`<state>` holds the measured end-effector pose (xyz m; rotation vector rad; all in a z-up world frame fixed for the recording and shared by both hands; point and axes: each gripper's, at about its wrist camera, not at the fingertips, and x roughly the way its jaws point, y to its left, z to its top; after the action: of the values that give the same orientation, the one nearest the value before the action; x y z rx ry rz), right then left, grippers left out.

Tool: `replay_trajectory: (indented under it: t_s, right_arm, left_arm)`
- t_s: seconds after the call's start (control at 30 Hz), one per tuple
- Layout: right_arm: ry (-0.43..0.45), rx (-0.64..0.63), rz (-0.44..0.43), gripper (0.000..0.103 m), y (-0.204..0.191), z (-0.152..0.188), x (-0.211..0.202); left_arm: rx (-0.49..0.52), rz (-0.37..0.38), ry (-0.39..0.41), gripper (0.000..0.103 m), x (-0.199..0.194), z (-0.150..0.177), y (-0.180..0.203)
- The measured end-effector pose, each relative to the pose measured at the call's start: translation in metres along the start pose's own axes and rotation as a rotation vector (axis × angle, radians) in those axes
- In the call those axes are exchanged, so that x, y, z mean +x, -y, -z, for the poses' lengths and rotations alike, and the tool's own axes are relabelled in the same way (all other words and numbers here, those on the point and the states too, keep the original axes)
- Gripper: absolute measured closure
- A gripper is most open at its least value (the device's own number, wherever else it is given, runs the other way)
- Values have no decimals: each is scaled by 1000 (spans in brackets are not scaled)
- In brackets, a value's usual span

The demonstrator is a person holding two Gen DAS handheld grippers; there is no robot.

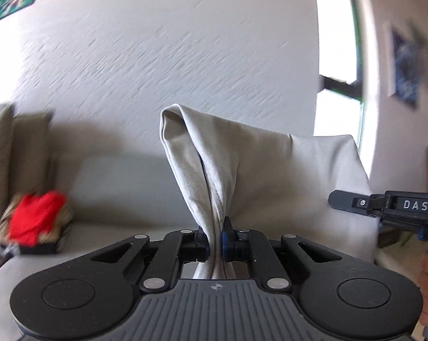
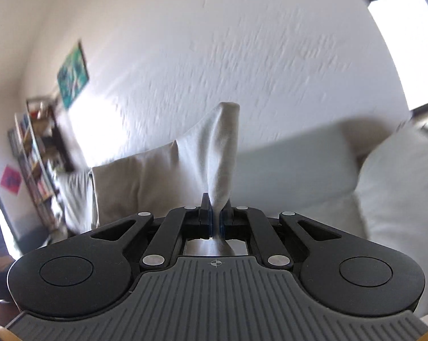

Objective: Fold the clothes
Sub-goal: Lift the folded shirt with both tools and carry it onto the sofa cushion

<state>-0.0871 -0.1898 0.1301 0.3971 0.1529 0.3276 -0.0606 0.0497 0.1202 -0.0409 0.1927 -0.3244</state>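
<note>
Between the jaws of the left gripper (image 1: 214, 241) a bunched edge of soft grey cloth (image 1: 196, 170) is pinched; the right gripper (image 2: 216, 221) clamps another corner, holding it aloft. Beyond, a pale sofa (image 1: 122, 176), red bundle (image 1: 34, 218), textured white wall (image 1: 171, 42).

Left gripper (image 1: 214, 241) showing black linkage arms, silver rivets, ribbed grey housing, blue pads on fingers (image 1: 227, 241). Right gripper (image 2: 216, 220) looking identical; white "DAS" lettering showing on its side.
</note>
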Motion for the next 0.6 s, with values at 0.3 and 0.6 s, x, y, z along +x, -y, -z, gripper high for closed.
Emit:
replay_trajectory:
  t_s: [0.3, 0.6]
  right_arm:
    - [134, -33, 277, 99, 49, -59, -132]
    - [38, 96, 533, 99, 165, -33, -130]
  left_arm:
    - [-72, 434, -55, 96, 16, -45, 107]
    - [-35, 571, -280, 96, 133, 7, 211]
